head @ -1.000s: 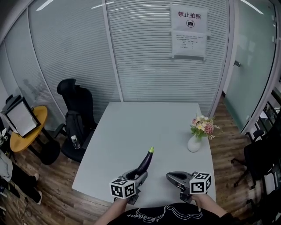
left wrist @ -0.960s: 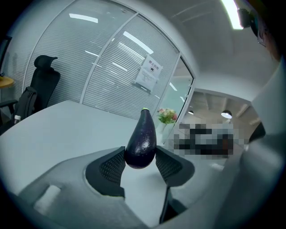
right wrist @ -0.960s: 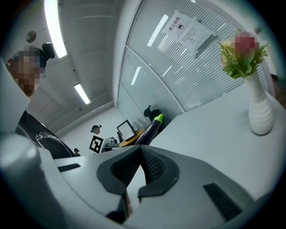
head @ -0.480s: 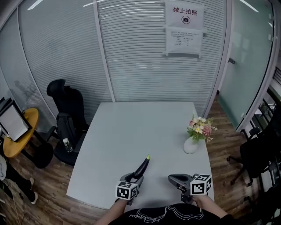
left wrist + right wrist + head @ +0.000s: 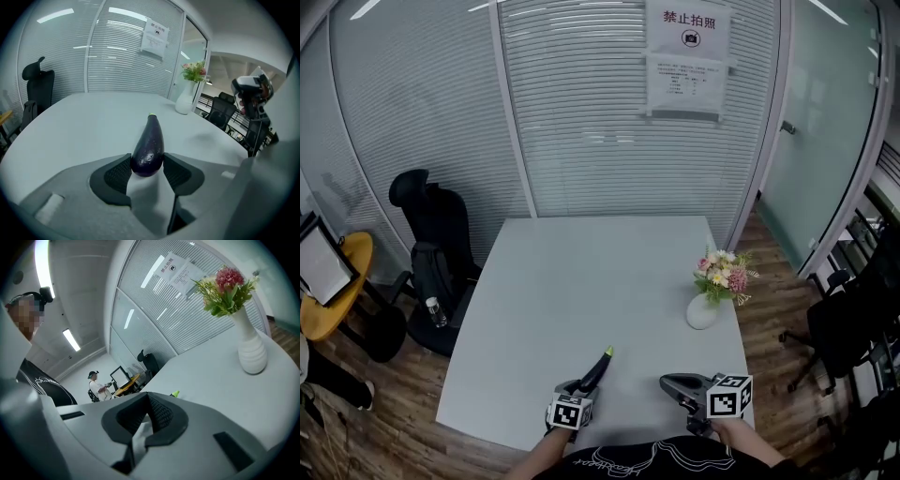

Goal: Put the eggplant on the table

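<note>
Low over the table [image 5: 591, 272], near my edge, the eggplant [image 5: 149, 143] is clamped by its fat end in my left gripper [image 5: 147, 174]. Setting down and letting go remain, I judge. My right gripper [image 5: 149, 414] is pressed together, empty.

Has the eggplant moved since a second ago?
Yes. In the head view the eggplant, held in the left gripper, has sunk from level with the vase to below it, closer to the near edge of the table.
</note>
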